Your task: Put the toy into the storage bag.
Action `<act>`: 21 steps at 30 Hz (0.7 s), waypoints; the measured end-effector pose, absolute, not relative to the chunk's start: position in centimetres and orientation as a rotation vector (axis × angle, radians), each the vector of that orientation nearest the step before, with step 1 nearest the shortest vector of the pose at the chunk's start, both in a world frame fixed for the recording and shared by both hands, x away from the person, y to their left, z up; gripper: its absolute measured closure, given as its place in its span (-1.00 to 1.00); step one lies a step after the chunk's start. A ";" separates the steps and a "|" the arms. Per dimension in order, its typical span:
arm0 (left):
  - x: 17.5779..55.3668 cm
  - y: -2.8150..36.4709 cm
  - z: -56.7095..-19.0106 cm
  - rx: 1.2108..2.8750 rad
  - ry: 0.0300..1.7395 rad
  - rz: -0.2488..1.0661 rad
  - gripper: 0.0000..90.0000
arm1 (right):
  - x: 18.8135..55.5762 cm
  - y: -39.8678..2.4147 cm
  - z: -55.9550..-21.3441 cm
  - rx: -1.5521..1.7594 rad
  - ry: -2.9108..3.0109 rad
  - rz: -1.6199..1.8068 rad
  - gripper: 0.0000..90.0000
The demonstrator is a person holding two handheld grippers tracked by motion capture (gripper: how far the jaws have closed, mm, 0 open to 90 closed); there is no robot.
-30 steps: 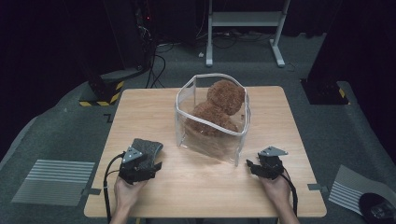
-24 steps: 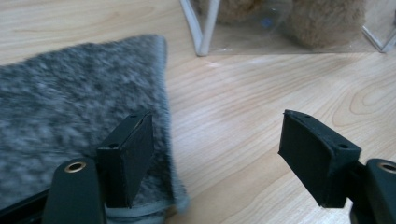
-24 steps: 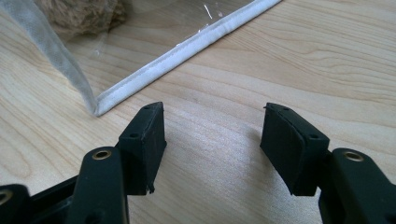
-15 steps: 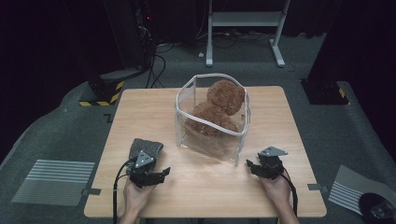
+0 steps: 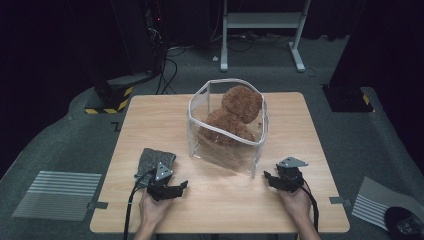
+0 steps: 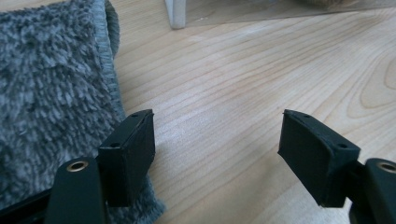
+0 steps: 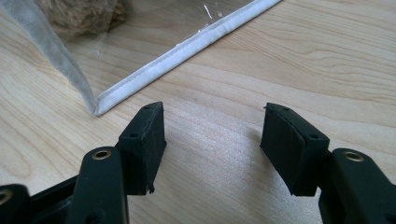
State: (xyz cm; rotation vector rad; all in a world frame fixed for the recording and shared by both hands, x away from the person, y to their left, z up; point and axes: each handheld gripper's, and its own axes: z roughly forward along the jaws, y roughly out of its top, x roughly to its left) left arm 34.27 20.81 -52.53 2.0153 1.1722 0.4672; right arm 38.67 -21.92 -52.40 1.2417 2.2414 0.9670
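Grey and shaggy, the cloth lies flat on the wooden table, just left of the clear bag holding a brown plush toy. Left gripper sits at the cloth's near edge, jaws wide and empty, one pad seemingly over the fringe. Right gripper rests by the bag's near right corner, also gaping with nothing held.

Pale wooden square bench, bare grain along its edges, set on grey carpeted floor. Behind, a white metal frame stand and loose black cables. Left of those, a black base with yellow-and-black hazard stripes. Flat grey-and-white striped mats taped down, left and right.
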 end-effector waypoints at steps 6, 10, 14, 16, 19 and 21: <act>34.6 20.4 -52.8 2.020 1.169 0.491 -0.40 | 38.6 -21.9 -52.4 1.244 2.240 0.967 -0.12; 34.9 20.2 -52.8 2.041 1.170 0.520 -0.42 | 38.6 -21.9 -52.4 1.245 2.240 0.966 -0.12; 35.1 20.1 -52.8 2.041 1.179 0.529 -0.48 | 38.6 -21.9 -52.4 1.245 2.239 0.964 -0.12; 35.1 20.1 -52.8 2.042 1.179 0.530 -0.48 | 38.6 -21.9 -52.4 1.244 2.238 0.962 -0.12; 35.1 20.1 -52.8 2.042 1.179 0.528 -0.48 | 38.6 -21.9 -52.4 1.245 2.237 0.962 -0.12; 35.1 20.1 -52.8 2.043 1.179 0.527 -0.48 | 38.6 -21.9 -52.4 1.245 2.237 0.962 -0.12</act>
